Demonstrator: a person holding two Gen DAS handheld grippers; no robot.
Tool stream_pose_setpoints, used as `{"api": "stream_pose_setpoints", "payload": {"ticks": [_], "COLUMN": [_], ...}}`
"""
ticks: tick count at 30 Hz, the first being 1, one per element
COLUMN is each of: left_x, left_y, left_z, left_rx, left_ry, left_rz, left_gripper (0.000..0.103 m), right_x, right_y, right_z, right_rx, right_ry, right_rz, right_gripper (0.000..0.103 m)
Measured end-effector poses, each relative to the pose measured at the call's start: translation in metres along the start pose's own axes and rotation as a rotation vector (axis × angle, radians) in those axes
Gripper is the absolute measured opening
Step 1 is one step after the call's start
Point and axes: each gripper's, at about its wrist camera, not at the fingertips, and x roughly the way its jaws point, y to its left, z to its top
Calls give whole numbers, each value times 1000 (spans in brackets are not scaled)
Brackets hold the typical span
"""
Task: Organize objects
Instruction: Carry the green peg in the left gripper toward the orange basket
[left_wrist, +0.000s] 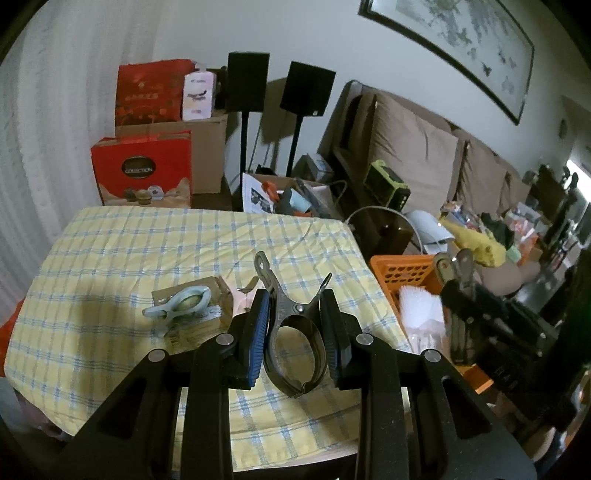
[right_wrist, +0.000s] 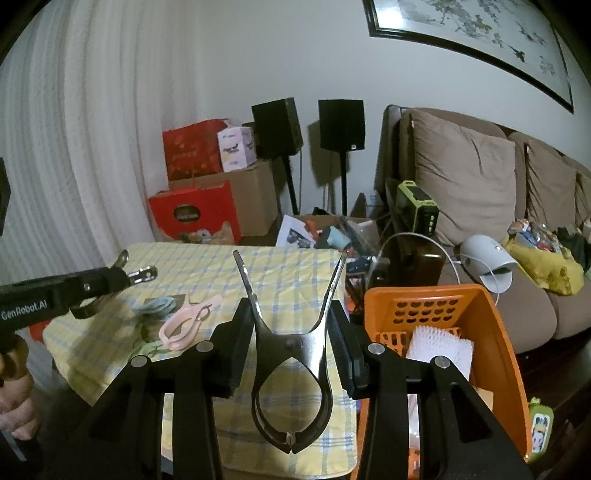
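Your left gripper (left_wrist: 291, 332) is clamped on a dark metal clip (left_wrist: 293, 343), pads pressing its handles, held over the near edge of the checked tabletop (left_wrist: 110, 258). Your right gripper (right_wrist: 290, 350) likewise grips a shiny steel clip (right_wrist: 290, 365) by its handles, poised at the table's right edge, just beside the orange basket (right_wrist: 491, 332). So you have two clips in hand, neither yet dropped in.

Judging by the basket, some sorting is done: a white bristly item (right_wrist: 439, 349) already lies inside. What remains on the table, toward the left side, is a pale blue clip (left_wrist: 177, 306) resting on a small cardboard box (left_wrist: 218, 291), and a pink clip (right_wrist: 184, 325) beside it. You are probably midway: two to deposit, two more to fetch.
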Motion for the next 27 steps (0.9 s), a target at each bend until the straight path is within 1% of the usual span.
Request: {"api": "stream_pose_setpoints", "payload": {"ticks": [2, 8, 16, 22, 24, 27], "left_x": [-1, -5, -10, -12, -13, -14], "left_y": [3, 2, 4, -1, -2, -5], "left_z": [1, 3, 9, 13, 15, 18], "left_rx": [-14, -9, -19, -20, -29, -25], "left_ry": [-6, -24, -40, -47, -50, -63], "left_rz": [4, -3, -38, -64, -83, -75], "left_gripper": [26, 26, 26, 26, 26, 26], "right_x": [-1, -4, -6, -14, -16, -18], "right_y": [-2, -8, -17, -29, -32, -35], "right_z": [1, 3, 5, 6, 7, 8], "right_rx": [-1, 6, 21, 46, 53, 58], "right_ry": [-5, -14, -19, -47, -49, -55], "right_rz": [-7, -14, -33, -53, -55, -60], "right_gripper": [41, 41, 41, 41, 41, 41]}}
